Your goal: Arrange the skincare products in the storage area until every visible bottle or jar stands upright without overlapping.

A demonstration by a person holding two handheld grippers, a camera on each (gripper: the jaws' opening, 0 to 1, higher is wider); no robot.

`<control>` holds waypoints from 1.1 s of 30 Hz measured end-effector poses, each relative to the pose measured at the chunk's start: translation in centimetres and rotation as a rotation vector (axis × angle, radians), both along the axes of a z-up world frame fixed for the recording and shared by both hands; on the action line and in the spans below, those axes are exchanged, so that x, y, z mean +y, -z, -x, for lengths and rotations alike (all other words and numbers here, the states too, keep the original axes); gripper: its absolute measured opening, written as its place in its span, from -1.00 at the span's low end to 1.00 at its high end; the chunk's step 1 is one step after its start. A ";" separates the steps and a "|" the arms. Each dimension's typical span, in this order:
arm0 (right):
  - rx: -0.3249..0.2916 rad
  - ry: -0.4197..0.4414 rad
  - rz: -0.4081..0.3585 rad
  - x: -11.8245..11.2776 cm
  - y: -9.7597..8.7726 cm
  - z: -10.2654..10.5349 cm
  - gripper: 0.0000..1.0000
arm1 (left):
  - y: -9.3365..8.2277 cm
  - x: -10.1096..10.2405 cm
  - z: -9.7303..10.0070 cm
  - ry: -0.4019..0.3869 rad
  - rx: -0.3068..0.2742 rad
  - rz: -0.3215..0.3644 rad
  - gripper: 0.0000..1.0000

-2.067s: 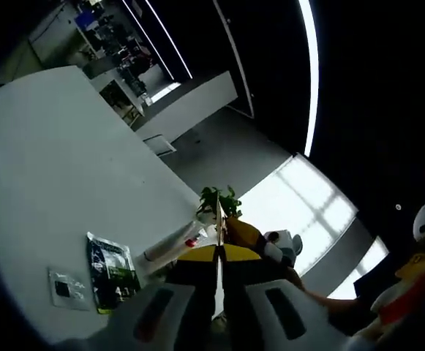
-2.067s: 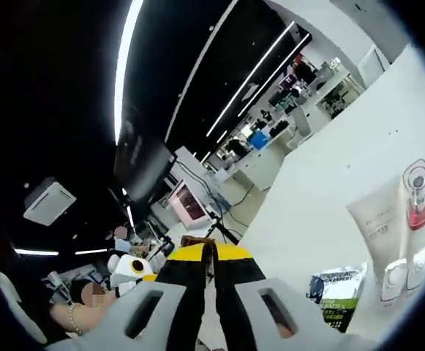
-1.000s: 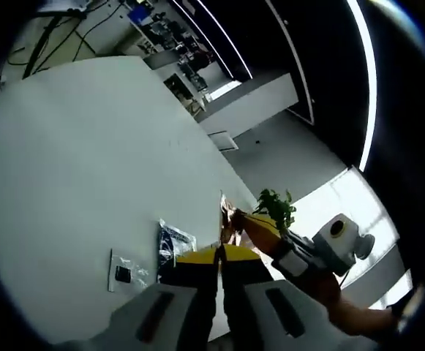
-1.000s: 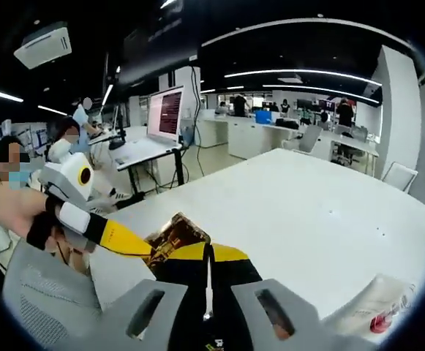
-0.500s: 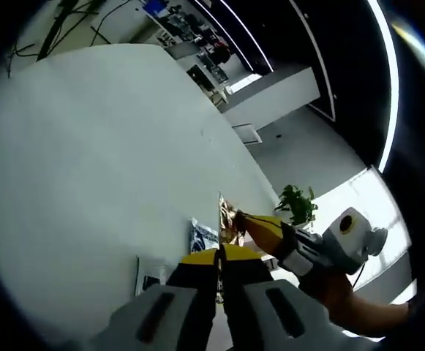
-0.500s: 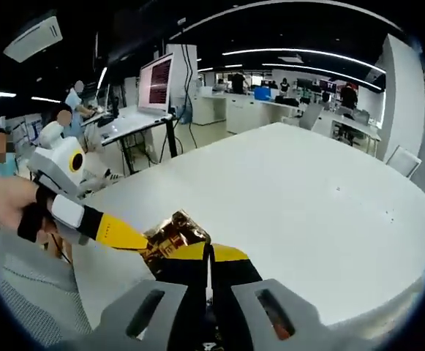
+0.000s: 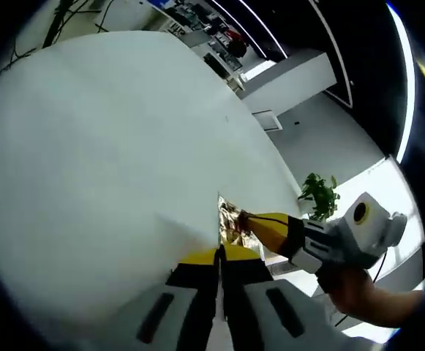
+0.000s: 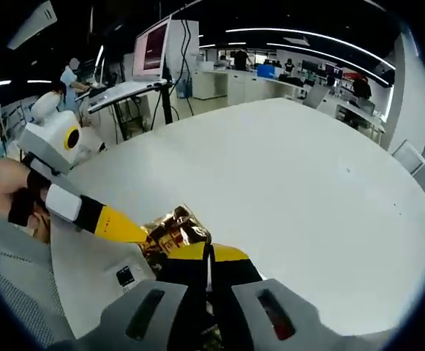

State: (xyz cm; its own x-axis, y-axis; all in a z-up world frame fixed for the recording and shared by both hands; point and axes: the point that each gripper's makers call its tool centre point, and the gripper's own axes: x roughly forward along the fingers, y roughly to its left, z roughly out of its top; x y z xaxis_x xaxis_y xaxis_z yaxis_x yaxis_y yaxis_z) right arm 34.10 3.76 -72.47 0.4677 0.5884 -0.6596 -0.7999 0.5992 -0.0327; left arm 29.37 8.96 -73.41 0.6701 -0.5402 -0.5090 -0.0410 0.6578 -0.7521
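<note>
A crinkled gold foil packet [image 8: 174,228] hangs above the white table [image 8: 292,183], pinched from two sides. My right gripper [image 8: 207,252] is shut on its near edge. My left gripper [image 8: 137,235] reaches in from the left with its yellow tips shut on the packet's other side. In the left gripper view the packet [image 7: 228,217] stands edge-on above my shut left gripper [image 7: 219,252]. There the right gripper [image 7: 250,221] clamps it from the right, held by a hand [image 7: 377,303]. No bottles or jars can be seen.
A small white sachet [image 8: 126,276] with a black square lies on the table near its edge, under the left gripper. A potted plant [image 7: 318,194] stands beyond the table. A monitor on a stand [image 8: 150,51], desks and people fill the background.
Both cameras have tilted down toward the table, so the dark sachets and the tube have slid out of view. Both grippers have stayed shut on the gold packet.
</note>
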 end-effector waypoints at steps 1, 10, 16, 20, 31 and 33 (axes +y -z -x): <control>0.006 -0.003 0.003 0.0 0.2 -0.1 -0.98 | 0.4 0.1 -0.2 -0.005 0.012 0.004 -1.00; 0.047 -0.035 0.058 0.3 2.5 -0.5 -0.98 | 2.7 0.6 -0.9 0.012 0.042 -0.025 -1.00; 0.039 -0.073 0.128 0.6 3.9 -0.5 -0.98 | 3.0 0.4 -0.6 0.036 0.049 -0.072 -1.00; 0.051 -0.057 0.136 0.7 4.0 -0.4 -0.98 | 3.5 0.4 -0.5 0.059 0.044 -0.110 -1.00; 0.020 -0.086 0.169 0.8 4.4 -0.5 -0.98 | 3.5 0.4 -0.7 0.181 -0.073 -0.292 -1.00; 0.015 -0.087 0.166 0.8 4.3 -0.4 -0.98 | 2.5 0.1 -0.4 0.241 -0.106 -0.373 -1.00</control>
